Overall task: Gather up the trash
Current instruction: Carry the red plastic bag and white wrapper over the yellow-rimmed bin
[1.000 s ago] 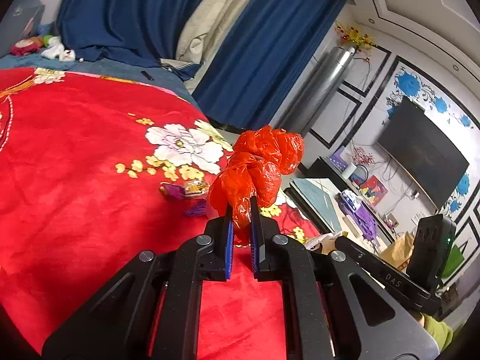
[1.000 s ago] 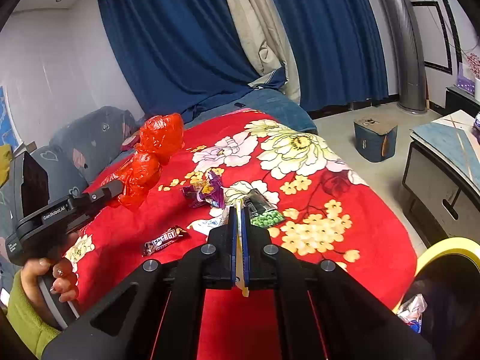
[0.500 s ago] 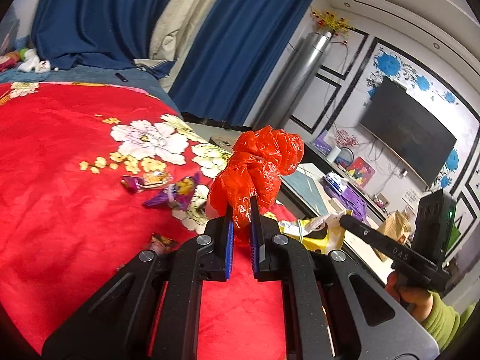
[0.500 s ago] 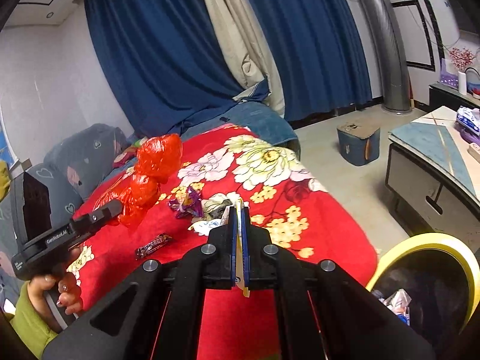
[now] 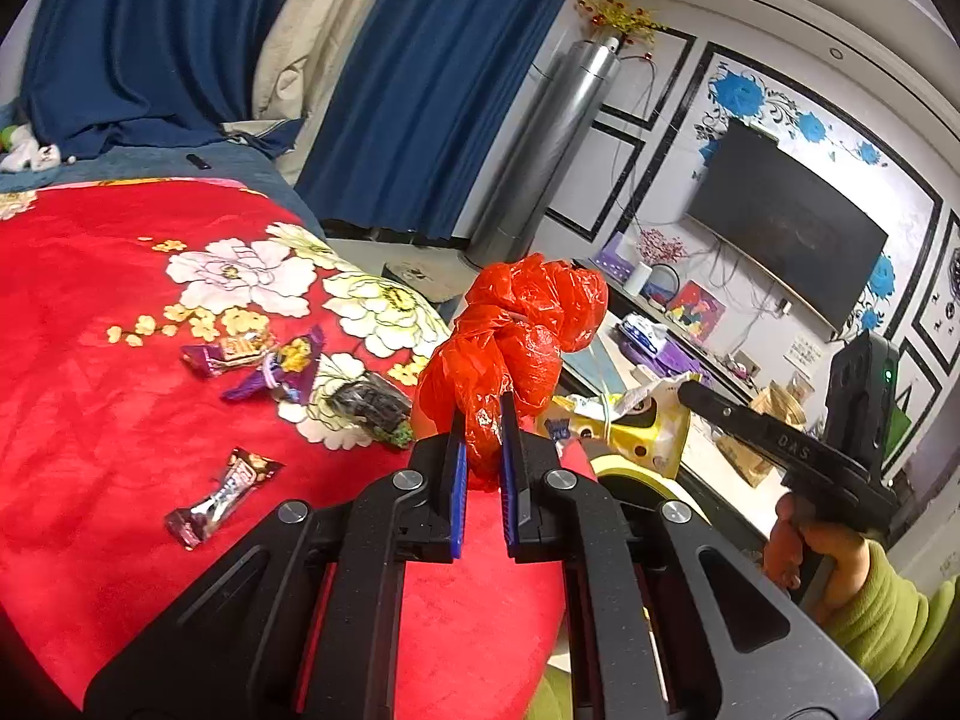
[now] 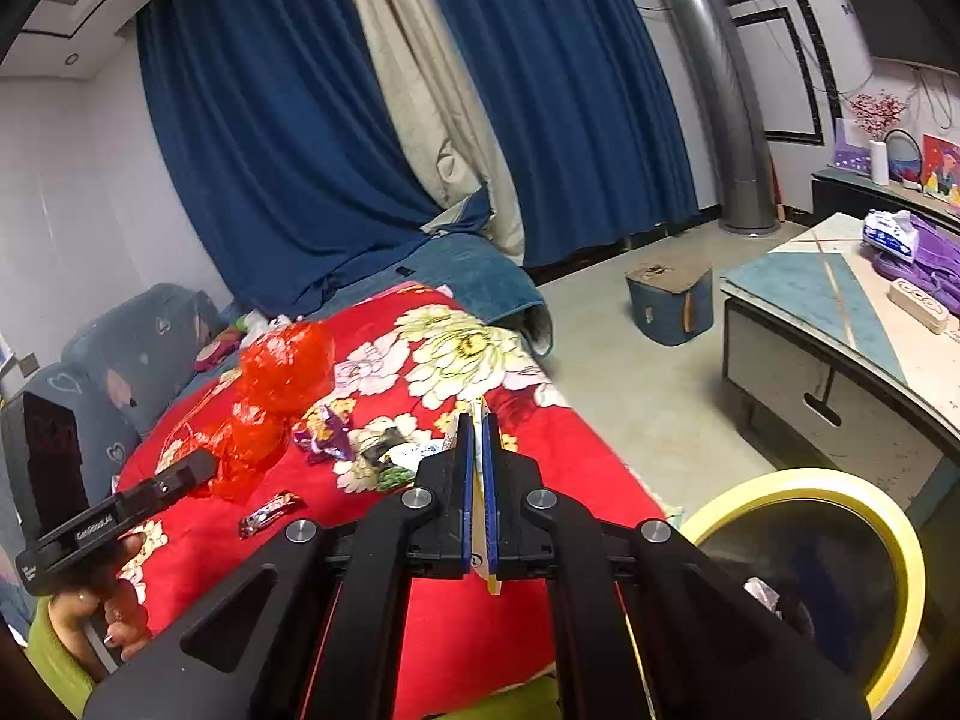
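Note:
My left gripper [image 5: 480, 420] is shut on a crumpled red plastic bag [image 5: 522, 324] and holds it above the red floral bedspread [image 5: 90, 360]; the bag also shows in the right wrist view [image 6: 282, 372]. My right gripper [image 6: 478, 426] is shut on a flat yellow and white wrapper [image 6: 478, 468], which shows in the left wrist view [image 5: 624, 420] beside the bag. A yellow-rimmed bin [image 6: 804, 492] stands at the bed's foot, below and right of the right gripper. Loose wrappers lie on the bed: a brown bar [image 5: 216, 498], purple ones [image 5: 270, 360], a dark packet [image 5: 372, 405].
A low table [image 6: 840, 306] with a tissue pack and purple cloth stands right of the bin. A blue stool [image 6: 666, 300] sits on the floor. Blue curtains [image 6: 300, 150] and a grey column [image 6: 714, 108] are behind the bed. A wall TV [image 5: 780, 228] hangs at right.
Both grippers have moved back towards the foot of the bed with their loads. The yellow bin has come further into the right wrist view, and more loose wrappers show on the bedspread.

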Demonstrator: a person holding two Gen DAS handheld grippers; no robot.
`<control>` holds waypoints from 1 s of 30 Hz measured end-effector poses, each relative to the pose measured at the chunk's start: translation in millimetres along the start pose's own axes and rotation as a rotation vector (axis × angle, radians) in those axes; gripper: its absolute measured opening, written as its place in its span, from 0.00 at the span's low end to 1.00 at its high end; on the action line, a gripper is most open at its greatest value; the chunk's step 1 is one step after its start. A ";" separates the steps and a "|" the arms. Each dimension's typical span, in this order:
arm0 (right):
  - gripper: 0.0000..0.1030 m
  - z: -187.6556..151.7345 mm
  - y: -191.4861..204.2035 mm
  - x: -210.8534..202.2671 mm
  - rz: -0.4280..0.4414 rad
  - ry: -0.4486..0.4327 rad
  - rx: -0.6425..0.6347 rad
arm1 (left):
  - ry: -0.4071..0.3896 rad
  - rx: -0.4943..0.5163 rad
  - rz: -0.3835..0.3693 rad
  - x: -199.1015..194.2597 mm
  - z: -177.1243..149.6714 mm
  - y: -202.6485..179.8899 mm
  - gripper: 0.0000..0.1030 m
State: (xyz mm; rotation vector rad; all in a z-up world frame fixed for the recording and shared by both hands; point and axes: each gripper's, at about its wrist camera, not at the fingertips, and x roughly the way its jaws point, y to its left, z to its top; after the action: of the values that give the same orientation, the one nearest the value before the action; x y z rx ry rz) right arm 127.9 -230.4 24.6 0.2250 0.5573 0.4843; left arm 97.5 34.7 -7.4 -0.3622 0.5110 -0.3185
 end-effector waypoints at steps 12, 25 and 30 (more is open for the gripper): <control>0.03 -1.0 -35.3 -22.7 -0.087 -0.029 0.049 | 0.048 0.046 -0.052 12.7 -12.4 -23.8 0.05; 0.03 -16.5 -92.2 -58.1 -0.204 -0.051 0.129 | 0.120 0.143 -0.076 32.6 -36.6 -61.9 0.05; 0.03 -24.3 -108.8 -70.5 -0.235 -0.058 0.155 | 0.154 0.184 -0.081 39.8 -47.5 -78.1 0.05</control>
State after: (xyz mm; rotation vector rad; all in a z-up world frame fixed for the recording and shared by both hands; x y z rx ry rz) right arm 103.4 -357.7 0.2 0.3161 0.5567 0.2059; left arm 89.5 -62.0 -30.4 -0.1808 0.6138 -0.4709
